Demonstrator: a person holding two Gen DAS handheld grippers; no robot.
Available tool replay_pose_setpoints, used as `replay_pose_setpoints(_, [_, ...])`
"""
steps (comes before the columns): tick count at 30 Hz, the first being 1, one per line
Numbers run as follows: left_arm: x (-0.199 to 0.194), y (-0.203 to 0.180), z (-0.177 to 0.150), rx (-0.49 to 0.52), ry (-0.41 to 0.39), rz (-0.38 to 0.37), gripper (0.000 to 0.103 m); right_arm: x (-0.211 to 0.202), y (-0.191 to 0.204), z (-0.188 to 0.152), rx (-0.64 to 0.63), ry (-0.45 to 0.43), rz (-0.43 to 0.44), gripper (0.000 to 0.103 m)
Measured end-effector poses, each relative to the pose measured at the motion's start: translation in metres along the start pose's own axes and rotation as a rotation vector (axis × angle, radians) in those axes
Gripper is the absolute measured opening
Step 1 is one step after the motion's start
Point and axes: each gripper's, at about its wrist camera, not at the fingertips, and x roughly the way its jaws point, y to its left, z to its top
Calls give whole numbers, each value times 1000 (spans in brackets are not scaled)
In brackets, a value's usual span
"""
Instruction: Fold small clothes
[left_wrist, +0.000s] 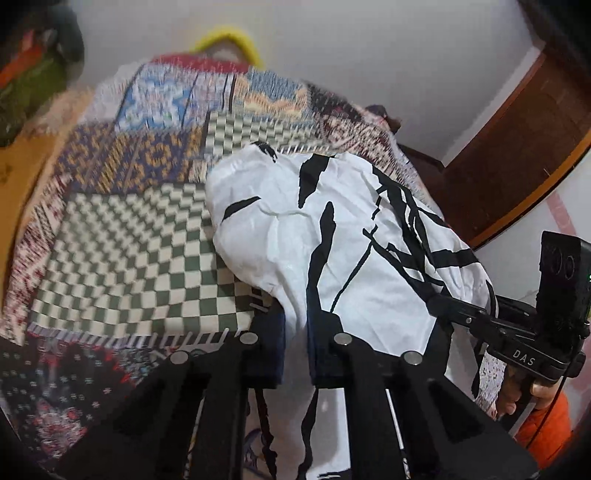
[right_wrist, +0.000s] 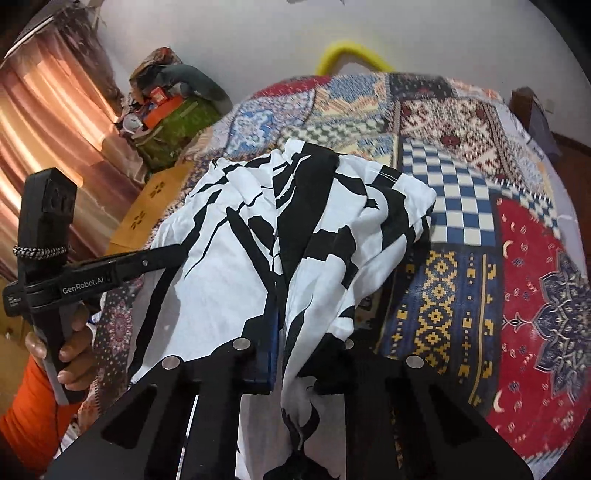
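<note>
A white garment with black brush-stroke print (left_wrist: 332, 229) hangs bunched between my two grippers, held up above a patchwork bedspread (left_wrist: 122, 236). My left gripper (left_wrist: 295, 343) is shut on its cloth, which drapes down between the fingers. My right gripper (right_wrist: 291, 354) is shut on another part of the same garment (right_wrist: 295, 229). Each gripper shows in the other's view: the right one at the garment's right side (left_wrist: 461, 314), the left one at its left side (right_wrist: 162, 258).
The bedspread (right_wrist: 461, 206) covers the whole bed below. A yellow curved object (right_wrist: 351, 51) lies at the far end by the white wall. A cluttered green-covered stand (right_wrist: 166, 122) and curtains (right_wrist: 44, 122) are on the left. A wooden door (left_wrist: 517, 155) is on the right.
</note>
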Motion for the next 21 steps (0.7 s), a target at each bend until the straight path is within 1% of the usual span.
replay_pose_setpoints(5, [-47, -8, 0, 48, -81, 42, 9, -24, 29, 7, -34, -49, 7, 12])
replay_pose_setpoints(11, [-102, -1, -8, 56, -147, 78, 9, -44, 73, 11, -81, -104, 20, 12])
replay_pose_setpoints(17, [-131, 17, -29, 36, -154, 112, 9, -39, 100, 0, -76, -96, 62, 12])
replay_pose_setpoints(21, [-131, 36, -54, 24, -104, 131, 9, -23, 110, -16, -65, -50, 90, 12])
